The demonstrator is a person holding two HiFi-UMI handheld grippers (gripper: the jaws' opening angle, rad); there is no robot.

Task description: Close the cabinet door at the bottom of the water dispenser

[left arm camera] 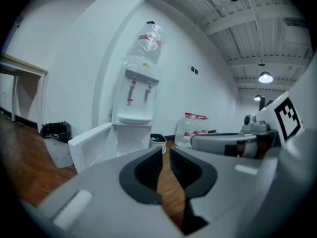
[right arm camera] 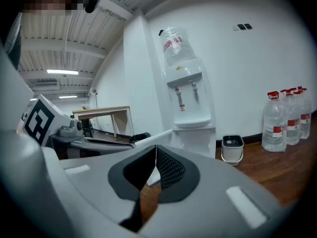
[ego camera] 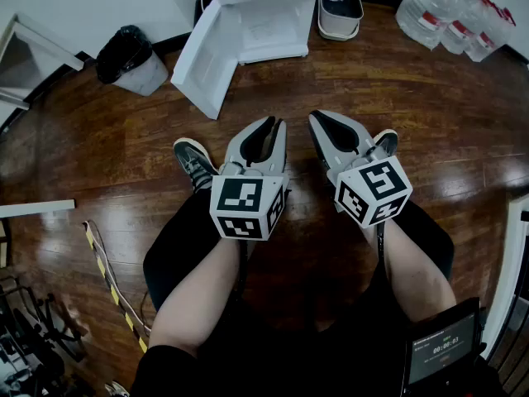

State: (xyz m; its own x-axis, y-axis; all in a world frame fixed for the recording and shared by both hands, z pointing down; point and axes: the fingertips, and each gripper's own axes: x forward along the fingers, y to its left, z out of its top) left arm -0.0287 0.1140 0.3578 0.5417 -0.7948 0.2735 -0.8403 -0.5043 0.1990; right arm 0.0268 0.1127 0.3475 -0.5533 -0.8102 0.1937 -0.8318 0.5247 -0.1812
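The cabinet door [ego camera: 205, 56] stands open at the water dispenser [ego camera: 269, 11]. The left gripper [ego camera: 271, 124] is slightly spread and the right gripper [ego camera: 317, 118] is pressed together; both are empty.

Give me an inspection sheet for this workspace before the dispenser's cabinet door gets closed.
Surface: glossy dark wooden floor.
Job's things: water dispenser against the wall; its bottom cabinet door stands swung open.
Clutter: black-bagged bin beside the door; white pail on the dispenser's other side; water jugs beyond it.
Grippers: left tongs narrowly apart, empty; right tongs shut, empty; both short of the door.
Cables: striped strip with a cord along it, lying on the floor.
Surroundings: white walls; table; small screen near the person.
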